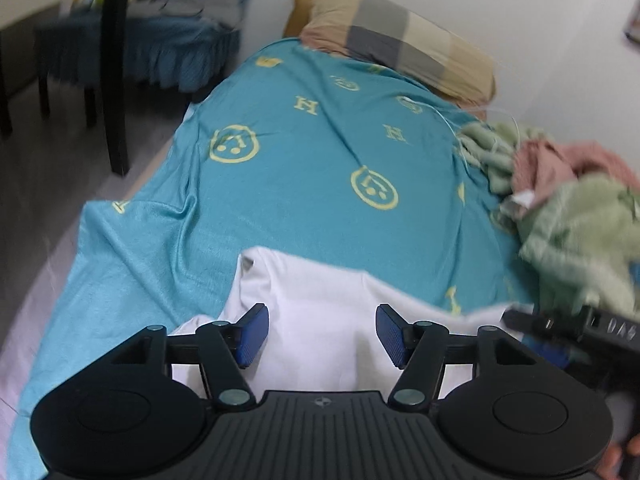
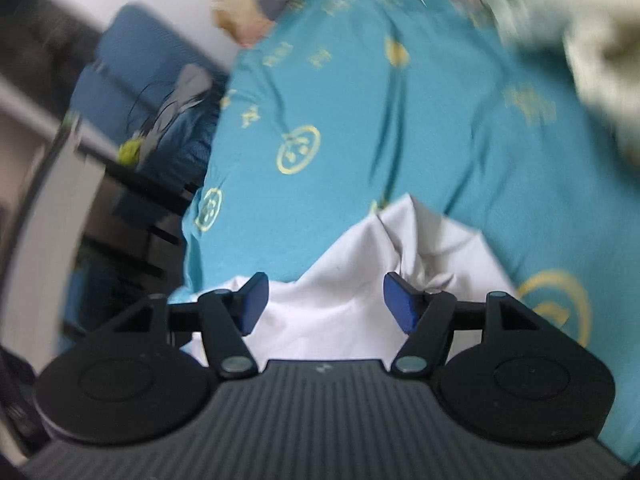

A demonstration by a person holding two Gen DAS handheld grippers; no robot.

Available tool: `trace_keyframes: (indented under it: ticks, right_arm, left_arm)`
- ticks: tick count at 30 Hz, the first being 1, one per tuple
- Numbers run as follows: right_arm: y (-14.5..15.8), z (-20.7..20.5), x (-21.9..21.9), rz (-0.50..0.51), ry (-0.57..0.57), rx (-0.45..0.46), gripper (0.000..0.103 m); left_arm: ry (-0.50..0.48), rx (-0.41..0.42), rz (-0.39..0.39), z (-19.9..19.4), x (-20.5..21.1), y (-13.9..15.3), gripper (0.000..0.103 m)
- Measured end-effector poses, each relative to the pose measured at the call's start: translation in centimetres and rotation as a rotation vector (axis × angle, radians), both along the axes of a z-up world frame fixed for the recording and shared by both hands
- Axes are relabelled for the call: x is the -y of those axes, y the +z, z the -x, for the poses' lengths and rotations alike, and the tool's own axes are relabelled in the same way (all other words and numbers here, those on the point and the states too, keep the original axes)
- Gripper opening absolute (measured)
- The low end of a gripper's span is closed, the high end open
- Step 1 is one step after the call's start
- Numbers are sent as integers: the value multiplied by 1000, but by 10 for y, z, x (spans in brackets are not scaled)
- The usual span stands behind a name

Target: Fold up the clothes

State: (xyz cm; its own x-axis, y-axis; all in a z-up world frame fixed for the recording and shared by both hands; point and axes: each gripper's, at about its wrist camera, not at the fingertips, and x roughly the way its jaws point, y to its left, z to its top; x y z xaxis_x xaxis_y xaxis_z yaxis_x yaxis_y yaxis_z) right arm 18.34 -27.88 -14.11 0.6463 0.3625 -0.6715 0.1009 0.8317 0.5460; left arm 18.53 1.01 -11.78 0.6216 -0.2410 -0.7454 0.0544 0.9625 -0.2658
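Where the bed [image 1: 168, 240] drops off at the left, its smooth teal sheet [image 1: 320, 168] shows yellow printed emblems. One white garment [image 1: 320, 328], soft and creased, lies on the near edge. Both the left gripper [image 1: 322, 334] and the right gripper [image 2: 325, 304] hover over it, blue ribbed pads spread wide, holding nothing. One checked pillow [image 1: 396, 40] sits far off; fuzzy green-and-pink clothes [image 1: 560, 200] heap at right.

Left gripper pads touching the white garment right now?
Apart. Left wrist view: left gripper jaws stand open, white garment lying between and beyond the pads, clear gaps on both sides.
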Motion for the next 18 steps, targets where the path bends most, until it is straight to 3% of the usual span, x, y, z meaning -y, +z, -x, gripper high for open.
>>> trace_keyframes:
  ticks: [8,13,18]
  right_arm:
    - [-16,-23,-27,242,81,45,66]
    - [-33,-43,-33,264,87,26,67]
    - [-25,-36,-31,246,81,48,66]
  left_arm:
    - [-67,38,-132,-2,14,-21,62]
    - [-77,24,-142,-9,19,-33,62]
    - [-99,47,-141,1,22,-25,62]
